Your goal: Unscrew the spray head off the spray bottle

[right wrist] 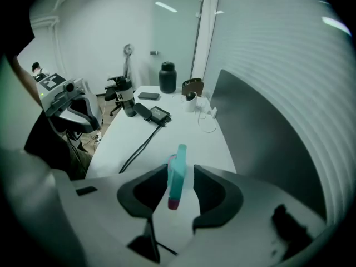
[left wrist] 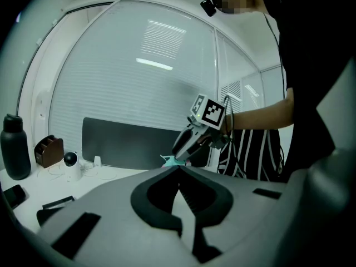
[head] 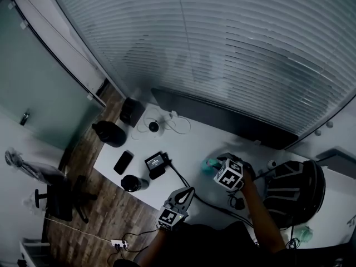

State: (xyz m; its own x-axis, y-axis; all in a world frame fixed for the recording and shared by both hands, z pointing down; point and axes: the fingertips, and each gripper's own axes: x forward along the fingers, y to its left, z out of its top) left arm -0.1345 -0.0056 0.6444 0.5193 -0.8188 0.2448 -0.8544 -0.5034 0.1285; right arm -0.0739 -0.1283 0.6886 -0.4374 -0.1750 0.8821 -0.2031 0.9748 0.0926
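A teal spray head (right wrist: 177,174) with a dark pink lower end stands upright between the jaws of my right gripper (right wrist: 181,169). A narrow gap shows on each side of it, so the jaws are open and not pressing on it. In the head view the spray head (head: 209,163) sits just left of the right gripper (head: 219,166), over the white table (head: 183,143). I cannot make out the bottle's body. My left gripper (head: 191,191) hangs near the table's front edge, shut and empty (left wrist: 179,168). From there I see the right gripper (left wrist: 192,141) and a teal tip (left wrist: 168,160).
On the table's left part are a black flask (head: 109,133), a phone (head: 123,162), a dark cup (head: 132,183), a small device (head: 156,161) with a cable, and a small white camera (head: 154,127). A dark panel (head: 222,115) lines the back edge. A striped bag (head: 292,188) sits at the right.
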